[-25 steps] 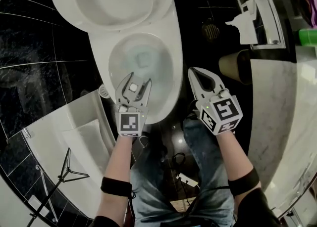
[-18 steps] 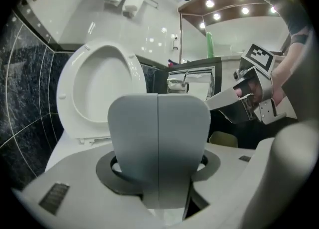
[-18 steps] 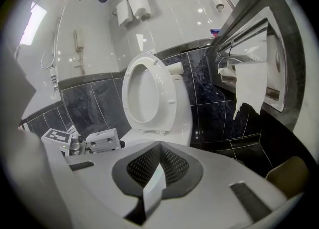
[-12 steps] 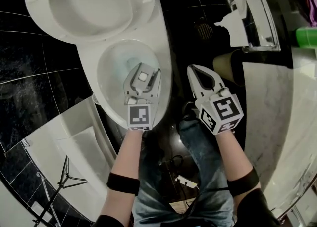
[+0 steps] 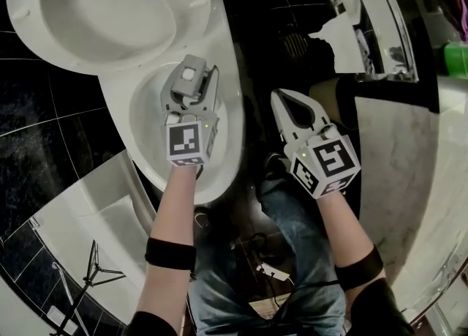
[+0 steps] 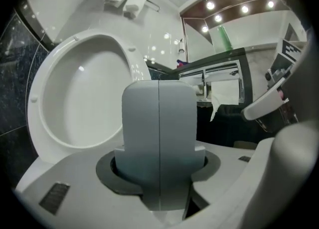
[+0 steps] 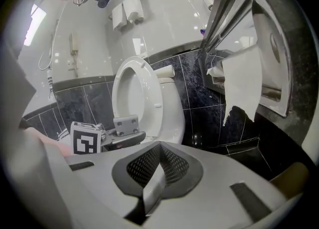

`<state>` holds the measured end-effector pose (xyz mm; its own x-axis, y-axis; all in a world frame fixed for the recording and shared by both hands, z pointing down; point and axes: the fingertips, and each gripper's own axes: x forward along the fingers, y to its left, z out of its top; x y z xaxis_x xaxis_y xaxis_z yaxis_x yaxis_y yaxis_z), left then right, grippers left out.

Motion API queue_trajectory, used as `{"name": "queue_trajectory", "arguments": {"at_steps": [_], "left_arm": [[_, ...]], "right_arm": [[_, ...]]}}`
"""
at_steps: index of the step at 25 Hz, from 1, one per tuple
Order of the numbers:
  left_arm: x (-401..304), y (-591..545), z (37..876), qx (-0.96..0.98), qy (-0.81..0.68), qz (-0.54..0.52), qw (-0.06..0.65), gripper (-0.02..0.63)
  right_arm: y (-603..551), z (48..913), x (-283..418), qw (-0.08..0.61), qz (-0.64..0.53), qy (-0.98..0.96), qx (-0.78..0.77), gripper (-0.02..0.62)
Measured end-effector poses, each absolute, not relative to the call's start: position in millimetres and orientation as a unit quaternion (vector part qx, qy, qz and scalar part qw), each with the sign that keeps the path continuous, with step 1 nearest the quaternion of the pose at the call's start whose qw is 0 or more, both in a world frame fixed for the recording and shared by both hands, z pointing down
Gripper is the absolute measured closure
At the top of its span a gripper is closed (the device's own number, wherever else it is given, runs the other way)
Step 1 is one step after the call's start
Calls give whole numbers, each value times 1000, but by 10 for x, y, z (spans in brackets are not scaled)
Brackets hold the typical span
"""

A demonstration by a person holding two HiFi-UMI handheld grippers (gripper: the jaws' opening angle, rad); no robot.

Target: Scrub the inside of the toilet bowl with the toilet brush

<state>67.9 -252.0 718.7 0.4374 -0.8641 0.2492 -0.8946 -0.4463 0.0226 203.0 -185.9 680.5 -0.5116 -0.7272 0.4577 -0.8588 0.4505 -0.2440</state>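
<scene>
Head view showed the left tool (image 5: pixel 191 82) clamped on a grey block (image 6: pixel 158 133) over the toilet bowl (image 5: pixel 146 131), with the raised seat (image 5: pixel 95 12) at 11 o'clock. The right tool (image 5: pixel 280 98), at 3 o'clock, was clenched and empty.

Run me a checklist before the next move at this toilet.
1. Seat raised, bowl uncovered: ok.
2. Left gripper over the bowl: ok.
3. Left gripper holding something: ok, its jaws are closed on a grey block.
4. That block is the brush's handle, with bristles below it: cannot tell, no bristles show in any view.
5. Right gripper clear of the bowl: ok, shut and empty, over the dark floor beside the toilet.
</scene>
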Motion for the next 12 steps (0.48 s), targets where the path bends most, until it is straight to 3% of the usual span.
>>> {"name": "queue_trajectory", "arguments": {"at_steps": [12], "left_arm": [[251, -2792, 6996, 838, -527, 140, -8, 360]], "right_arm": [[-1846, 6890, 1950, 150, 228, -841, 467, 591]]}}
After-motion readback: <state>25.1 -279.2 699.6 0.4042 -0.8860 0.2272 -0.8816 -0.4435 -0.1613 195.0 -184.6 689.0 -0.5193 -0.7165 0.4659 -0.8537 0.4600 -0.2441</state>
